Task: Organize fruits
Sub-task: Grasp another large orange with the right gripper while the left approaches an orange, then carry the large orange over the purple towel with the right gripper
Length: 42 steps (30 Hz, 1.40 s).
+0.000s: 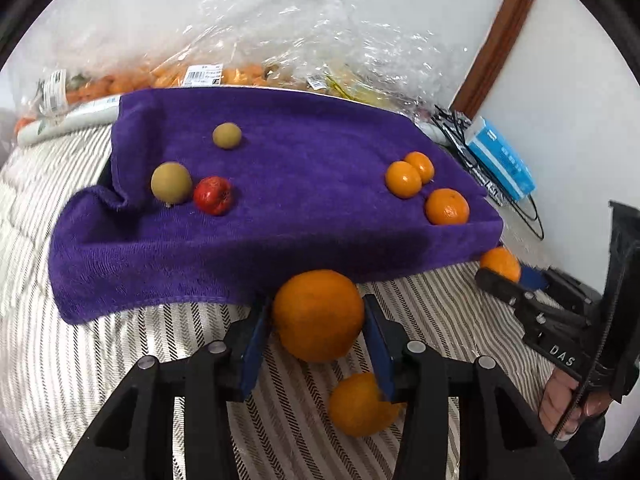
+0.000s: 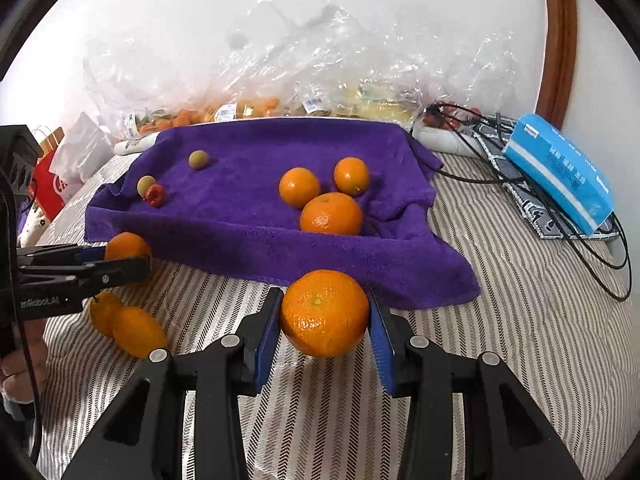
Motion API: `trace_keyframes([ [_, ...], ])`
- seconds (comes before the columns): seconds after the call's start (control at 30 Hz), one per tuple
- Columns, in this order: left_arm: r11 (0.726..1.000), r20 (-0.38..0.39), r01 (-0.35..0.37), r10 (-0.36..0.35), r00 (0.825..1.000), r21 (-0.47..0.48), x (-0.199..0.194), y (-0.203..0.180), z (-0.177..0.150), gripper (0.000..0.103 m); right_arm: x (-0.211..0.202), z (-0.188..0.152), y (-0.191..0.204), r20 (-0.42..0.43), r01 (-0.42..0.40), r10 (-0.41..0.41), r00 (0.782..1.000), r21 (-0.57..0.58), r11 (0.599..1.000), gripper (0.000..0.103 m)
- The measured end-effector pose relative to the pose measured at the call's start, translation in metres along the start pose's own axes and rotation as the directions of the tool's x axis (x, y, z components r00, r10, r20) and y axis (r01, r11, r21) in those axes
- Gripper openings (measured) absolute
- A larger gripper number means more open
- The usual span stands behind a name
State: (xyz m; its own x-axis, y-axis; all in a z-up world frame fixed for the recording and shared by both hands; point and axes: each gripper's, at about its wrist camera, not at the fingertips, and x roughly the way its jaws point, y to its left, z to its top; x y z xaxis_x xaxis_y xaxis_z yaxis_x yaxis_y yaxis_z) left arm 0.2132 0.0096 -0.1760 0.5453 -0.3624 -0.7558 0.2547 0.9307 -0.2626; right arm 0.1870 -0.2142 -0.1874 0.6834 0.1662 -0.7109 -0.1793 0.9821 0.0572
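Two handheld grippers work over a bed covered in a striped quilt [image 2: 500,340]. The left gripper [image 1: 318,316] has its blue-padded jaws closed around a large orange [image 1: 319,314], holding it just at the near hem of a purple towel [image 1: 288,184] spread on the quilt. Below it, another orange [image 1: 360,404] lies on the quilt, partly hidden by the gripper's finger. The right gripper [image 2: 324,316] likewise clasps a mandarin [image 2: 325,312] between its pads, just in front of the towel's front edge. On the towel, three oranges [image 2: 331,213] cluster touching one another toward the right side, while two greenish-brown round fruits [image 1: 171,182] and a small red fruit [image 1: 213,195] sit toward the left; what kind they are is hard to tell. Behind the towel, clear plastic bags [image 2: 320,60] of produce lean against the wall, and a blue box [image 2: 560,168] rests to the right atop black cables.
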Motion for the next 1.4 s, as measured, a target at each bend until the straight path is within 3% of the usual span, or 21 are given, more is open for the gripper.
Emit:
trace_keyframes([
  [0.2, 0.999, 0.025, -0.032, 0.032, 0.999, 0.002, -0.001, -0.002, -0.003, 0.041, 0.014, -0.003, -0.003, -0.068, -0.016, 0.018, 0.998, 0.029, 0.999, 0.042],
  [0.63, 0.997, 0.115, 0.025, -0.016, 0.993, -0.078, -0.022, 0.011, 0.003, 0.041, 0.01, -0.005, 0.006, -0.04, -0.068, 0.067, 0.997, -0.017, 0.998, 0.041],
  [0.97, 0.999, 0.181, -0.005, 0.011, 0.983, -0.037, -0.041, 0.003, 0.003, 0.041, 0.0, -0.002, 0.002, 0.006, -0.097, 0.097, 0.995, 0.018, 0.995, 0.041],
  [1.03, 1.0, 0.199, -0.009, 0.015, 0.98, -0.029, -0.047, 0.002, 0.005, 0.041, -0.004, 0.003, -0.001, 0.004, -0.136, 0.136, 0.991, 0.05, 0.989, 0.041],
  [1.23, 0.999, 0.212, -0.03, 0.037, 0.977, -0.035, -0.064, 0.0, 0.027, 0.041, -0.027, 0.031, 0.006, 0.034, -0.093, 0.092, 0.995, 0.03, 0.995, 0.041],
  [1.4, 0.998, 0.242, -0.038, 0.048, 0.969, -0.046, -0.069, -0.002, 0.052, 0.041, -0.045, 0.065, 0.007, 0.103, -0.136, 0.131, 0.986, 0.047, 0.99, 0.042],
])
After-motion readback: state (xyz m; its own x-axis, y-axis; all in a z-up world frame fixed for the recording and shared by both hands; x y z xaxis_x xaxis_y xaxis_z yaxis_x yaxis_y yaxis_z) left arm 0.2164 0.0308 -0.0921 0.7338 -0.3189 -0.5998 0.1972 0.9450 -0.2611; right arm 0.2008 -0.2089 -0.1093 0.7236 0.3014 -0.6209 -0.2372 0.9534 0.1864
